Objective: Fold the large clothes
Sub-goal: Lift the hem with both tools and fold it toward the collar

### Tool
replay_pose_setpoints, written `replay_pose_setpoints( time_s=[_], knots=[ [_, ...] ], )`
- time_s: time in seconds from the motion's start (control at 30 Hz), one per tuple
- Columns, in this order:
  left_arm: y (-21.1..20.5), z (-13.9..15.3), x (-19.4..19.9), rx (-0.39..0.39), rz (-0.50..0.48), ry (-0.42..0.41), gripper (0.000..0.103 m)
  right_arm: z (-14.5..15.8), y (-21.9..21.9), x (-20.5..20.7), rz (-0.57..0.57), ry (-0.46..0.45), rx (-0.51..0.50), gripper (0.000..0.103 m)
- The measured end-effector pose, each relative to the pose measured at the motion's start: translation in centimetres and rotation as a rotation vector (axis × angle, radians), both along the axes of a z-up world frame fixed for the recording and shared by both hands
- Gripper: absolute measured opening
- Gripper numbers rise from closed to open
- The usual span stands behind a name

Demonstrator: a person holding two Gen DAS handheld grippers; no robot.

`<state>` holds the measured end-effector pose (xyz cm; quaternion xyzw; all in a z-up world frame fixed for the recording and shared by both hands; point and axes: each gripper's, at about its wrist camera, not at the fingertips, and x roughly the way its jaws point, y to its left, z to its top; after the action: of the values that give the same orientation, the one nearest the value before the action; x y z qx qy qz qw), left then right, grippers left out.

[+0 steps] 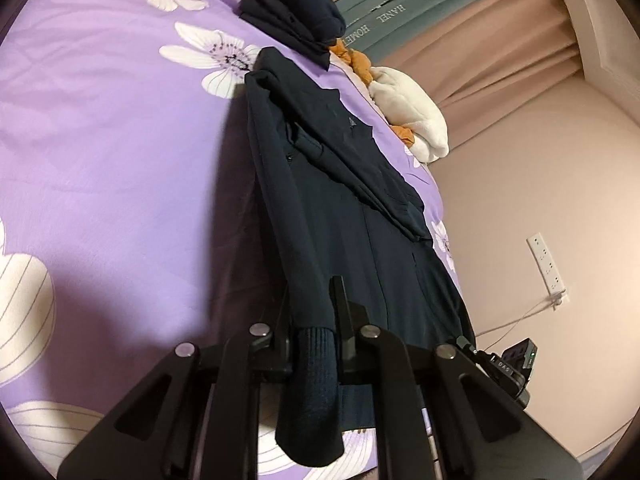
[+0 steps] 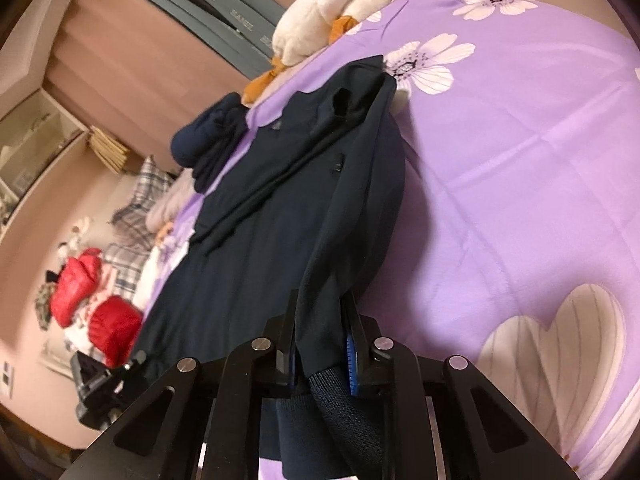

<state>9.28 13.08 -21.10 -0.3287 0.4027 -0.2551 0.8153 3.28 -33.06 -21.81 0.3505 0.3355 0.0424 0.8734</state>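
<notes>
navy garment's [image 1: 352, 216] ribbed hem cut off by the bottom edge, red bundles [image 2: 96, 300] on the floor blurred, white plush [image 1: 412, 116] half hidden behind it

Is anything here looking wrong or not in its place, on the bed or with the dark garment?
Nothing looks damaged or spilled. The dark garment lies stretched on the purple bedcover, both grippers shut on its ribbed hem. One oddity: a sleeve lies slanted across the front, and a white plush toy sits at the bed's edge.

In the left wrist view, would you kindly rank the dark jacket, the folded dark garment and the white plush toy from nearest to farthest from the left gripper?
1. Dark jacket: its ribbed hem is clamped in the left gripper.
2. White plush toy: beyond, at the right bed edge.
3. Folded dark garment: farthest, at the top.
</notes>
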Motion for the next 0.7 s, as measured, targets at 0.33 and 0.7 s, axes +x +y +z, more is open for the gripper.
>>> replay_pose_setpoints(
  time_s=[0.33,0.7],
  knots=[
    [-0.6,1.5,-0.9,0.0,-0.017,-0.061,0.01,0.8,-0.4,-1.3,-0.002,-0.076,0.05,0.015],
    [-0.8,2.1,-1.6,0.003,-0.032,-0.087,0.009,0.8,-0.2,-1.4,0.028,-0.102,0.093,0.015]
  ],
)
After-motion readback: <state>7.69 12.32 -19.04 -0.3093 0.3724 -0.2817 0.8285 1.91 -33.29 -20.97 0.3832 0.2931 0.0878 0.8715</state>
